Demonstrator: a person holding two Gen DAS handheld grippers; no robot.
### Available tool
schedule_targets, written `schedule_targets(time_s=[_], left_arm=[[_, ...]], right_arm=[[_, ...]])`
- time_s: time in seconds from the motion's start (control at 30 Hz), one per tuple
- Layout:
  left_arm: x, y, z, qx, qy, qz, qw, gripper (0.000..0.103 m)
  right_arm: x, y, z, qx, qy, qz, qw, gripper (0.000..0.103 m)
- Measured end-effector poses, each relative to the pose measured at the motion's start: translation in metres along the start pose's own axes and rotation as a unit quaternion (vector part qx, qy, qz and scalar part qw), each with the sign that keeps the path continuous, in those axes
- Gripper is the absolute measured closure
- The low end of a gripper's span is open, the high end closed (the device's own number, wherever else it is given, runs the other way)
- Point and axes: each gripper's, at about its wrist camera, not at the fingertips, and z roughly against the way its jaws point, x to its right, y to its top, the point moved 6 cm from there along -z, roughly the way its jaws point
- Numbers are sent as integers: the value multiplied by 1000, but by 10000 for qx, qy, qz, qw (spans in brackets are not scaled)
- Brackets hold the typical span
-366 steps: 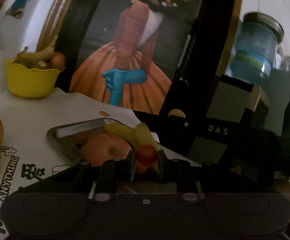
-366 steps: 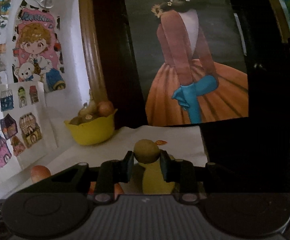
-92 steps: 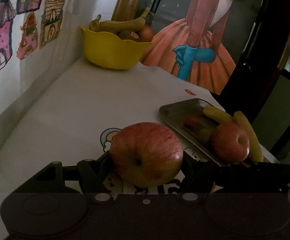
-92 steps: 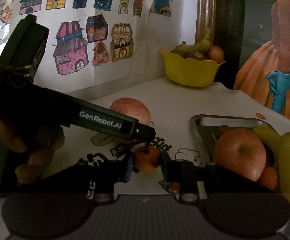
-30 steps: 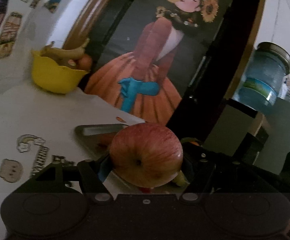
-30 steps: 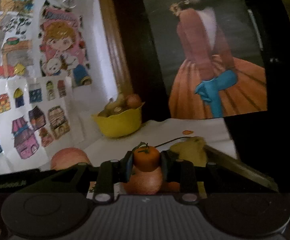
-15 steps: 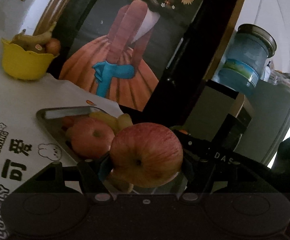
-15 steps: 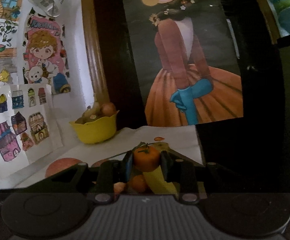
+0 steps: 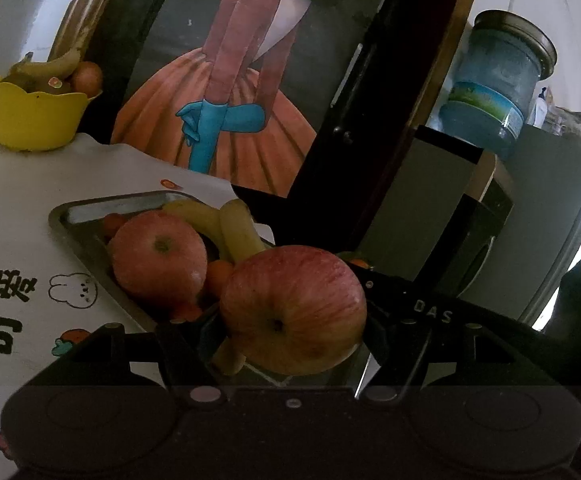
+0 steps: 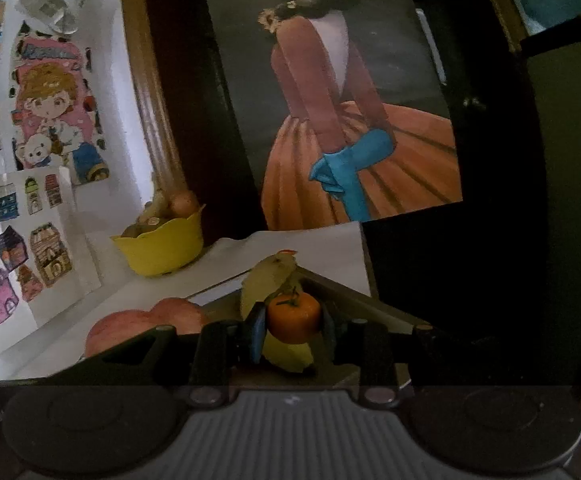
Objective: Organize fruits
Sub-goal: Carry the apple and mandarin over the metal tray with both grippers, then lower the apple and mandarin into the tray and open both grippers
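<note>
Above tray (image 9: 86,256): both grippers loaded.

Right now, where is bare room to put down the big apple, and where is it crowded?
Free: the white tablecloth between the yellow bowl and the metal tray, and left of the tray by the printed rabbit. Crowded: the tray, filled by an apple, bananas and small oranges. The bowl is full too.

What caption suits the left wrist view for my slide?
Left claw holds a red apple above a metal tray of fruit, with a yellow bowl behind.
</note>
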Motion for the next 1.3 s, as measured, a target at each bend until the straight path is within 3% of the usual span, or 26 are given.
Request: schedule_targets(time_s=[0.57,1.3], left_arm=[[-1,-4,-12,-317,378,-69,9988,31],[15,-8,-12,-363,833,-715,9933,31]], right_arm=[[10,-4,-6,-150,-146,-266,9994,70],[18,-8,-15,-486,-266,-517,9971,69]])
